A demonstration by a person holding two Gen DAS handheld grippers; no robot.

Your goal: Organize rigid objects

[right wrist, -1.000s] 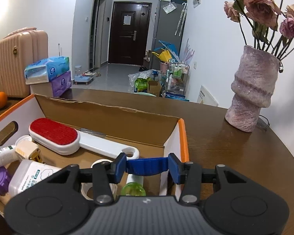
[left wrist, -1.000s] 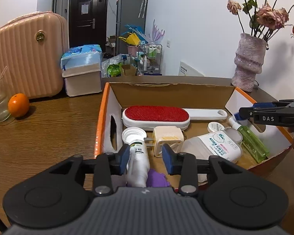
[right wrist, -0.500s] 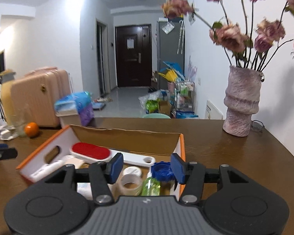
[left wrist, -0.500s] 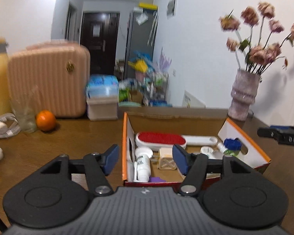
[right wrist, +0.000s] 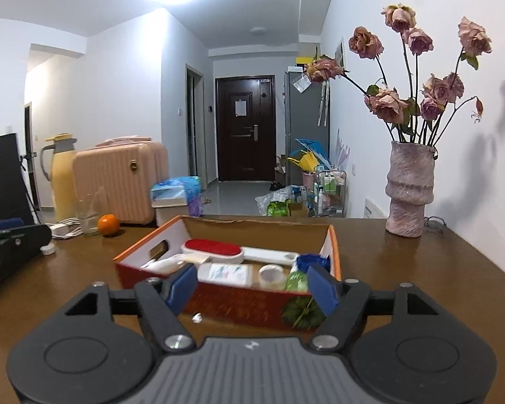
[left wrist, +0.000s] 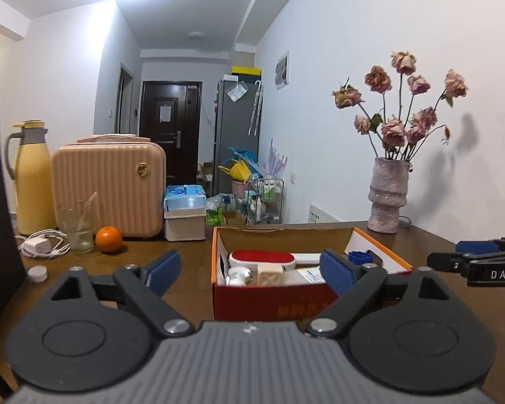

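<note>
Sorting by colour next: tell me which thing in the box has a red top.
The lint brush, lying flat along the far side of the box. Its pad is red on a white body; the white tube, tape roll and green bottle have none.

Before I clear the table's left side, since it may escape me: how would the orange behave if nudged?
The orange is round and sits free on the table, so it would probably roll rather than slide. The drinking glass beside it looks fragile; a roll that way might knock it. Its skin looks firm, so likely a secure grip.
</note>
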